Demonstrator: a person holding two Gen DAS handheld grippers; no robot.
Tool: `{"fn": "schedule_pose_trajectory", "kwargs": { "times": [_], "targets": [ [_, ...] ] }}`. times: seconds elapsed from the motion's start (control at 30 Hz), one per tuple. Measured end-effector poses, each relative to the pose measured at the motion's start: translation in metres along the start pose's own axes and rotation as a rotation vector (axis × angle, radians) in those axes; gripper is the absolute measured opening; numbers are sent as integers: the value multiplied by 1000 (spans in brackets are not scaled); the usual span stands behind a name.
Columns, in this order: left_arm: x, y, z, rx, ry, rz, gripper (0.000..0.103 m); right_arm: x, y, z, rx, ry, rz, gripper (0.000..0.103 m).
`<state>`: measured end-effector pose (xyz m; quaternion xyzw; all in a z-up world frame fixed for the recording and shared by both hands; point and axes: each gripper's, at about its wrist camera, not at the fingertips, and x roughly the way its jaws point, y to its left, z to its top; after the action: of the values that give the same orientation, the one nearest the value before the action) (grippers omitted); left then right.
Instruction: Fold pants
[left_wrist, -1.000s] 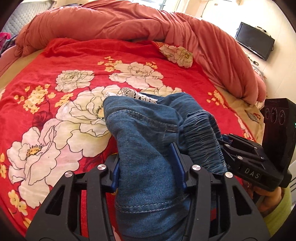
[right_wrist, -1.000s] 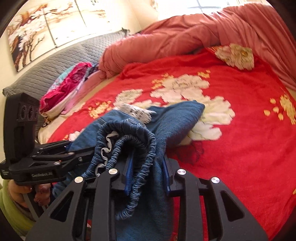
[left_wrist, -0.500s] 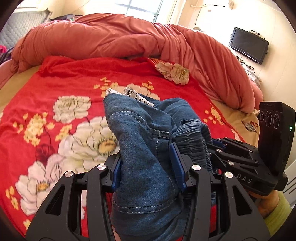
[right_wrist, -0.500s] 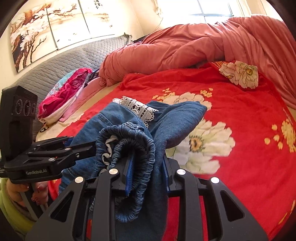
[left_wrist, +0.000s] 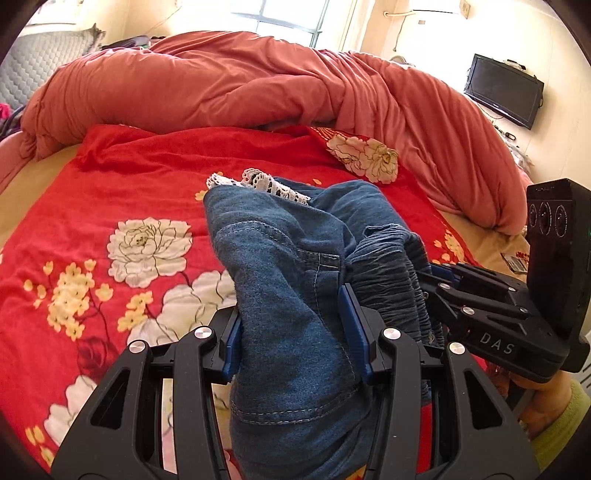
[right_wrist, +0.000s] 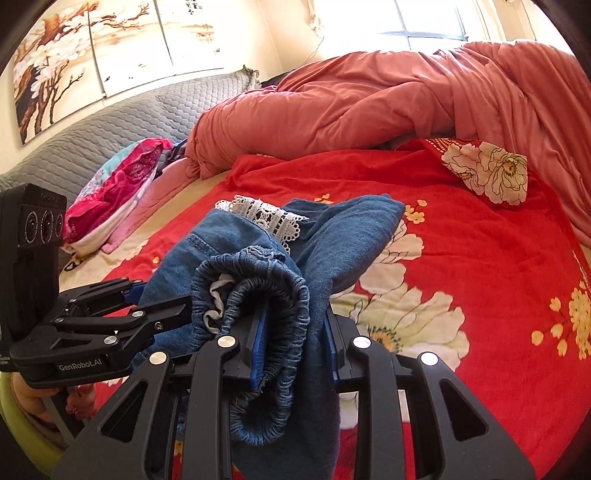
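The blue denim pants (left_wrist: 291, 280) with a white lace trim (left_wrist: 258, 182) hang bunched in the air above the red flowered blanket (left_wrist: 110, 229). My left gripper (left_wrist: 295, 332) is shut on a thick fold of the denim. My right gripper (right_wrist: 293, 328) is shut on the gathered elastic waistband (right_wrist: 266, 288). The two grippers sit side by side; the right one shows in the left wrist view (left_wrist: 491, 314) and the left one in the right wrist view (right_wrist: 92, 317). The pants (right_wrist: 332, 236) droop forward over the fingers.
A rumpled salmon duvet (left_wrist: 240, 92) is piled along the far side of the bed. A pink and teal cloth pile (right_wrist: 118, 192) lies by the grey quilted headboard (right_wrist: 110, 129). A dark TV screen (left_wrist: 502, 88) hangs on the right wall.
Both grippers have risen with the pants, lifting the bundle higher off the blanket; the views tilt up, showing more of the duvet and window. Both grips are unchanged.
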<state>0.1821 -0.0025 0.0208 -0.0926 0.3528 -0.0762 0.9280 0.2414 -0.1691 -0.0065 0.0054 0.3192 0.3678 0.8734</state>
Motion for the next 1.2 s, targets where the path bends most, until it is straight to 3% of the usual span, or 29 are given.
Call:
{"fn": "schedule_pose_trajectory", "kwargs": {
  "times": [0.33,0.77,0.83,0.9,1.2],
  "targets": [
    [23,9,2,14,-2,32,39,21,-10,2,21,30,-32,24],
    [48,27,-12,-23,59,63,39,38,-28,-14,84,126,-91,27],
    [50,29,-13,-27,67,68,39,41,-30,-17,84,146,-113,31],
    [50,30,-15,-30,71,71,39,43,-33,-19,88,167,-144,42],
    [50,31,-18,-32,80,76,44,44,-41,-25,93,178,-208,59]
  ]
}}
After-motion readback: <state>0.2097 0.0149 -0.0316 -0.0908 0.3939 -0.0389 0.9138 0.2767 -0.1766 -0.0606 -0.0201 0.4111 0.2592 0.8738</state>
